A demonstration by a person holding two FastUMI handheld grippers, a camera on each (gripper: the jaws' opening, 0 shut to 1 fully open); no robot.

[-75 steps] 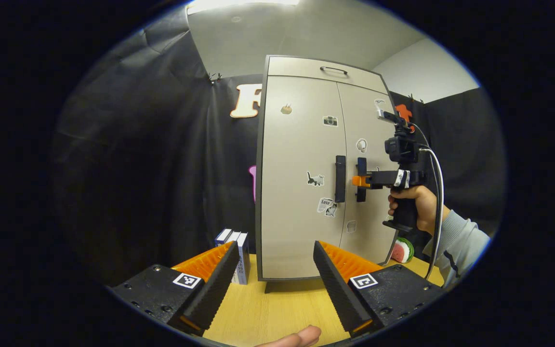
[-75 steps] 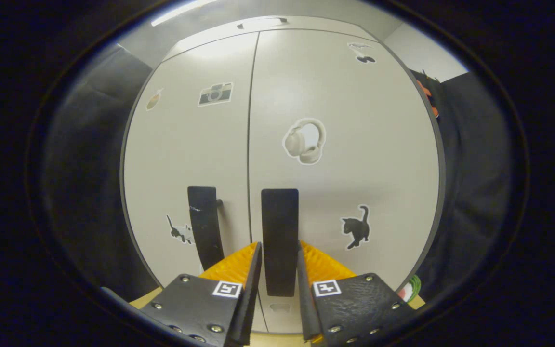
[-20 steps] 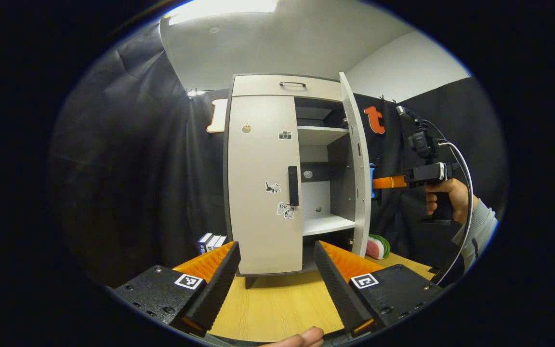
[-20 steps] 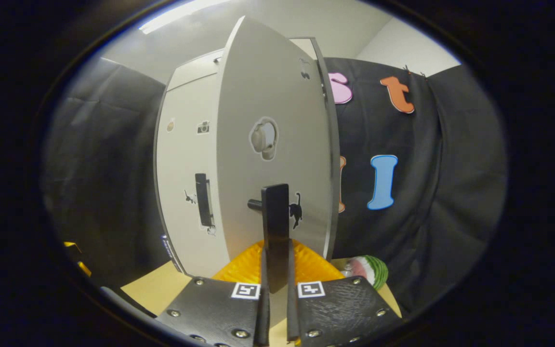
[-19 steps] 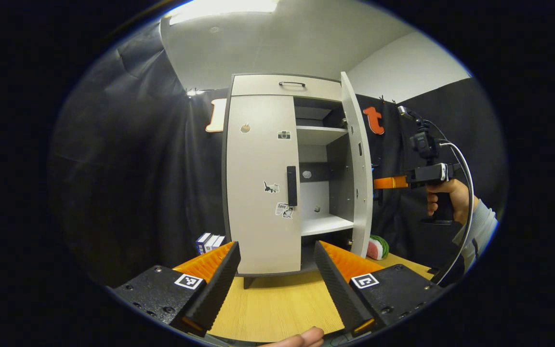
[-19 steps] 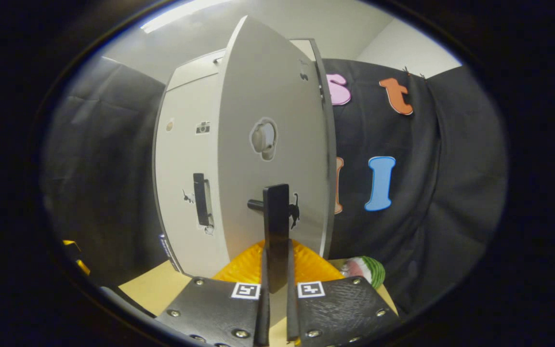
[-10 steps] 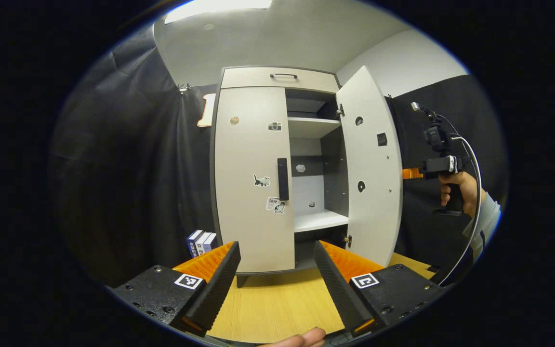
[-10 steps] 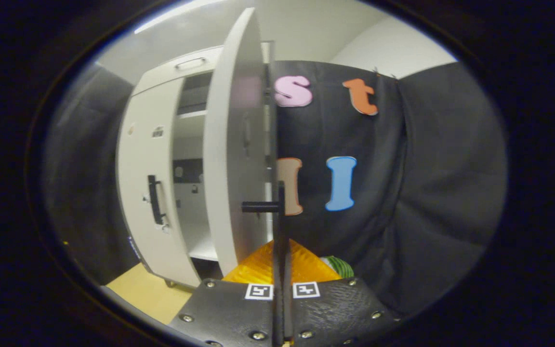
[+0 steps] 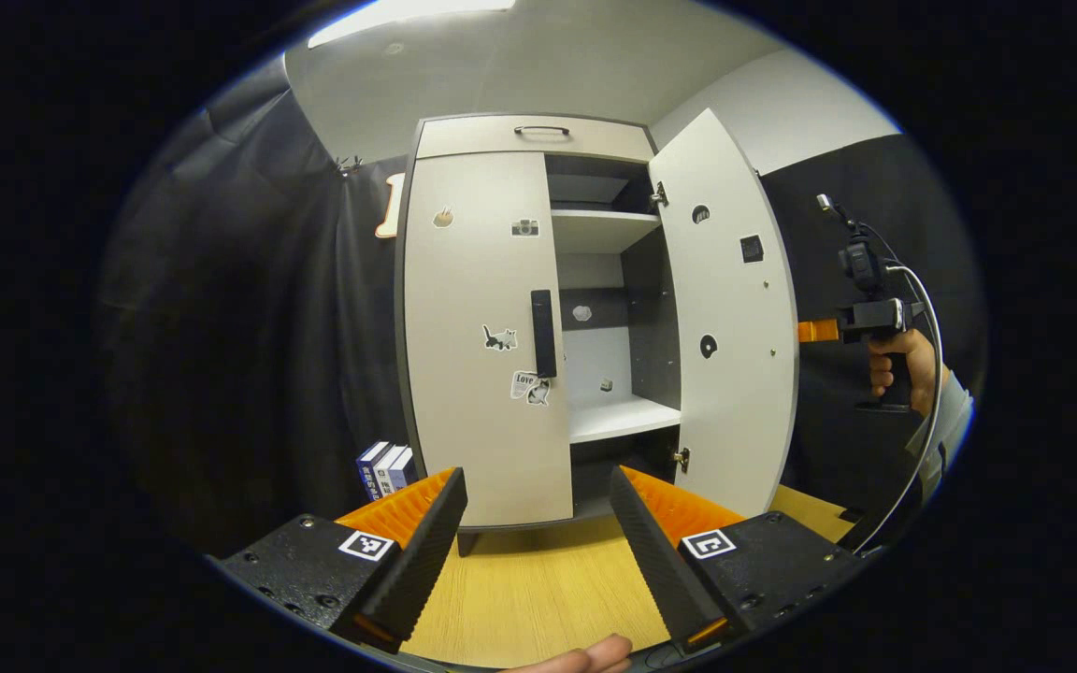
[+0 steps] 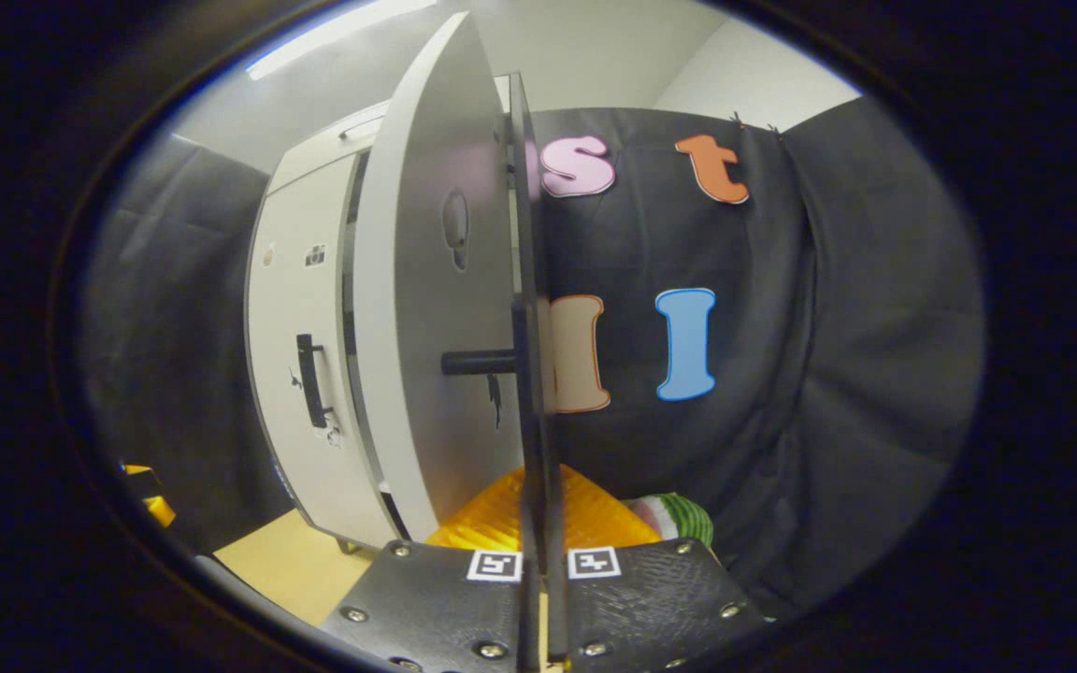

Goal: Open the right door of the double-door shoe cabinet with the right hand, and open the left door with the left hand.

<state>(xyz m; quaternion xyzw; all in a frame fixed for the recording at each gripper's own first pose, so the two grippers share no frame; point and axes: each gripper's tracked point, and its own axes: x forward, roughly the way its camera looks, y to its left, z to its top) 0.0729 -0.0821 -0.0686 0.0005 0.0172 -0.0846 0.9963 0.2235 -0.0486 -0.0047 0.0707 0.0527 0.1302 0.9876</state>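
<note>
A: Far left, against the booth cloth: small books (image 9: 387, 465) upright on the tabletop (image 9: 538, 589), just beside the shoe cabinet (image 9: 538, 140). Well clear of any door swing? Hard to say.

B: Next, left door (image 9: 478, 336), shut, stickers on it, black left handle (image 9: 543, 333) at its inner edge. Untouched. Left gripper (image 9: 534, 523) low over the tabletop, jaws spread wide, nothing between them, well apart from that handle.

A: Then the open bay: white shelves (image 9: 623, 419) bare but for something tiny, too small to tell.

B: Right door (image 9: 725, 318) swung out well past halfway, inner face showing. Right gripper (image 10: 533, 523) clamped narrow on the right handle (image 10: 529, 402), both fingers pressed against the black bar, seen edge-on. Holding hand (image 9: 896, 360) and cable farther right.

A: Risks?

B: Judged, not seen: over-swinging the right door, straining the hinges or tipping the cabinet on its feet. Letting go carelessly, door drifting back toward shut.

A: And on the left side?

B: Long reach to the left handle; coming in off-line, fingers glancing off the bar or bumping the door panel. Pulling straight back rather than along the hinge arc, slipping off. Swinging far, perhaps clipping the books.
</note>
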